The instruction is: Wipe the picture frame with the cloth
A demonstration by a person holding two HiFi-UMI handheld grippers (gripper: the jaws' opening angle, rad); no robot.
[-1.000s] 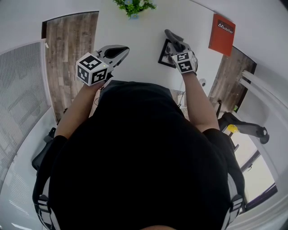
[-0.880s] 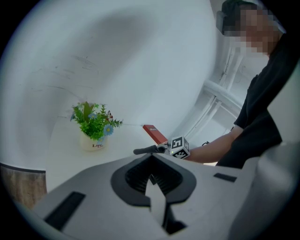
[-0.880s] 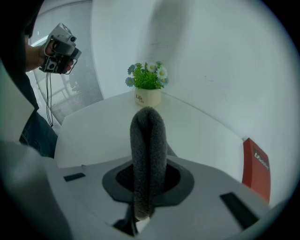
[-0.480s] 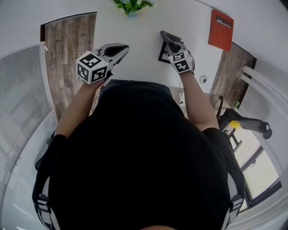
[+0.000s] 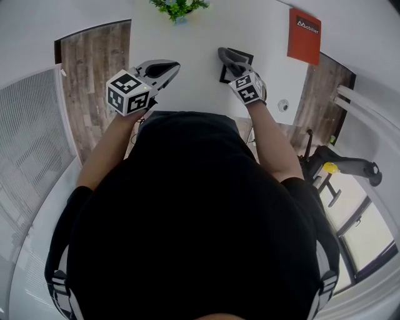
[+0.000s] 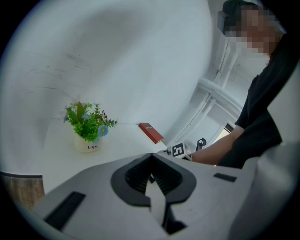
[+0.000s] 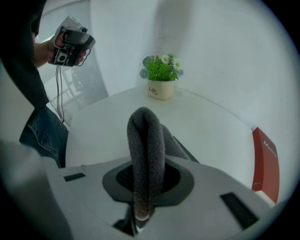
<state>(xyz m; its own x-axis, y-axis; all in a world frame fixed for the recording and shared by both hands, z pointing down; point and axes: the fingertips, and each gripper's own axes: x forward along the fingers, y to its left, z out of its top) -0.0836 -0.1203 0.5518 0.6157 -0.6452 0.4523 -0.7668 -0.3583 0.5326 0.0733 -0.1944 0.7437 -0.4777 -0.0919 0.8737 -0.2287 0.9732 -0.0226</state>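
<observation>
The black picture frame (image 5: 244, 55) lies flat on the white table (image 5: 190, 69), right of centre. My right gripper (image 5: 226, 57) is over the frame's left part and is shut on a grey cloth (image 7: 146, 150). The folded cloth sticks out past the jaws. In the right gripper view only a dark edge of the picture frame (image 7: 186, 151) shows beside the cloth. My left gripper (image 5: 165, 67) hovers over the table's near left edge, jaws together and nothing between them. In its own view the left gripper (image 6: 151, 177) points toward the plant.
A small potted plant (image 5: 177, 9) stands at the table's far side, and a red book (image 5: 304, 36) lies at its right edge. Wooden floor (image 5: 94, 69) shows to the left, a mesh panel (image 5: 31, 137) at the near left. The person's dark torso hides the near table.
My right gripper has carried the cloth leftward and farther across the picture frame. The left gripper has stayed where it was.
</observation>
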